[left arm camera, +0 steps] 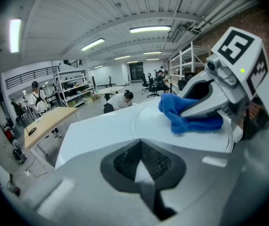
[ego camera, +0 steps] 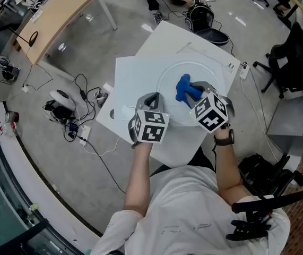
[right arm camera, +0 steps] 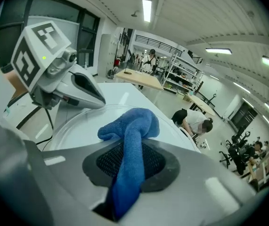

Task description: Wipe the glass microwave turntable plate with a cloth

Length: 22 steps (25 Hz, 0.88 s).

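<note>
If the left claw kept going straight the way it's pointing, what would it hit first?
Probably the glass plate at its near rim, then the blue cloth beyond; depth is unclear.

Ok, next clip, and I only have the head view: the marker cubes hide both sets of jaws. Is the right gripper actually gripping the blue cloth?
Observer: Yes. The right gripper view shows the right gripper shut on the blue terry cloth; a fold of it runs down between the jaws.
Reviewer: And the left one?
Observer: The left gripper is shut with no cloth in it. Its tips sit by the rim of the round clear glass turntable plate.
Reviewer: Is the cloth touching the glass?
Observer: Seen side-on from the left gripper view, its bunched end lies on the plate.
</note>
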Available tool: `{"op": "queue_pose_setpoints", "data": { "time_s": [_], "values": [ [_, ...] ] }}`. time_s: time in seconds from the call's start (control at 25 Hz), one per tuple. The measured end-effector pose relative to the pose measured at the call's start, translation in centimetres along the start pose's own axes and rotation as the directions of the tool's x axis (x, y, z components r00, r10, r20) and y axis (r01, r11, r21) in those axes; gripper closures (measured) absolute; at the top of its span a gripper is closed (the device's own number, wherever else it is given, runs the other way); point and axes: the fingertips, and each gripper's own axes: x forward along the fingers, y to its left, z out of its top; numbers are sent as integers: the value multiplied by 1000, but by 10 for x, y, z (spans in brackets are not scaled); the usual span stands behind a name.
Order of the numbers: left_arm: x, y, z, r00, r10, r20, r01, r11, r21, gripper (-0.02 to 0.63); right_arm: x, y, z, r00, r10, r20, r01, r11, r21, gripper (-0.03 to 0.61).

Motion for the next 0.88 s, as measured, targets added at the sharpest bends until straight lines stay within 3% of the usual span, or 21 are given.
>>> {"op": "queue_pose_setpoints", "data": {
  "time_s": [0.28, 0.4, 0.52, 0.64, 0.76, 0.88],
  "values": [
    [2, -1, -2, 1000, 11, 12, -12, 999, 46, 614, -13, -27, -32, 989, -147, -30, 150, 980, 127, 499],
    [5, -2, -1, 1000, -1, 17, 0, 998, 62, 614, -27, -18, -43, 981, -187, -54, 193, 973, 130, 500],
    [5, 1, -1, 1000, -14, 23, 13, 998, 63, 614, -30, 4, -36, 986, -165, -25, 166, 979, 122, 500],
    [5, -1, 1, 998, -39, 39, 37, 998, 50, 614, -33, 27, -29, 991, -122, 51, 110, 977, 184, 500],
    [0, 0, 10, 991, -61, 118, 63, 998, -15, 613, -47, 37, -22, 984, -135, 118, 108, 972, 208, 503],
    [-24, 12, 20, 957, -62, 283, 112, 980, -166, 612, -61, 49, -17, 970, -102, 219, 42, 964, 263, 506]
  ]
}}
